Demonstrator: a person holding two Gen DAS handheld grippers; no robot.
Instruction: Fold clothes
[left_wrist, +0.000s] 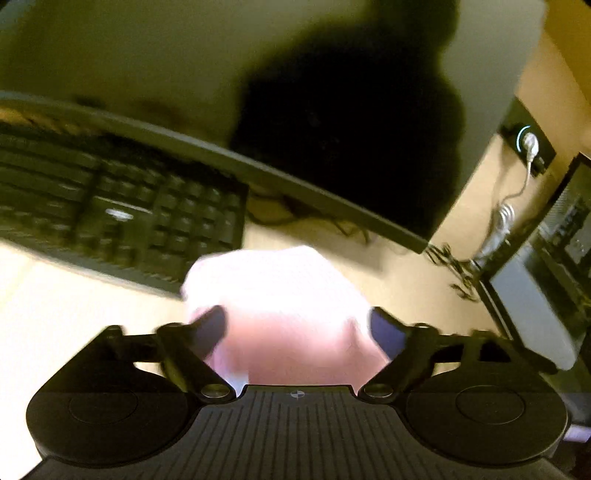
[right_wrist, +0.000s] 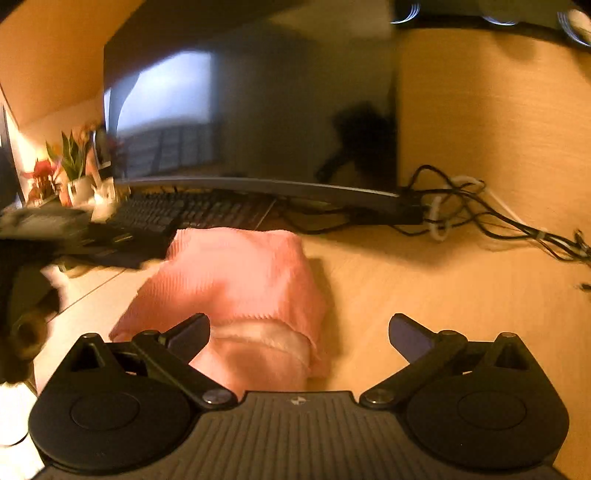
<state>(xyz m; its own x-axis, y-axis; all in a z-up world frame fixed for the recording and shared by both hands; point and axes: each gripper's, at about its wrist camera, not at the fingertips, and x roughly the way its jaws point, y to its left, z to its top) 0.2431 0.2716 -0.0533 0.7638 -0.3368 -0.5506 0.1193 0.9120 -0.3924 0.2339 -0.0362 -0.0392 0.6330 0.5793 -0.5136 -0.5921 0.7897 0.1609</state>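
Already folded into a compact bundle, the pink ribbed knit garment (right_wrist: 236, 291) lies on the light wooden desk (right_wrist: 443, 295); its long axis runs straight ahead, left of centre of the right claw (right_wrist: 299, 334), jaws apart and empty; the left claw (left_wrist: 301, 326), also spread, straddles it more closely.

My left gripper (left_wrist: 297, 326) has its jaws spread wide, with the folded pink garment (left_wrist: 275, 295) lying between them on the light wooden desk (left_wrist: 66, 306); through the blur I cannot tell whether either finger touches it. Beyond it to the left sits a black keyboard (left_wrist: 122, 218), and a dark monitor (left_wrist: 295, 103) stands behind. Tangled cables (left_wrist: 458, 266) trail at the right.
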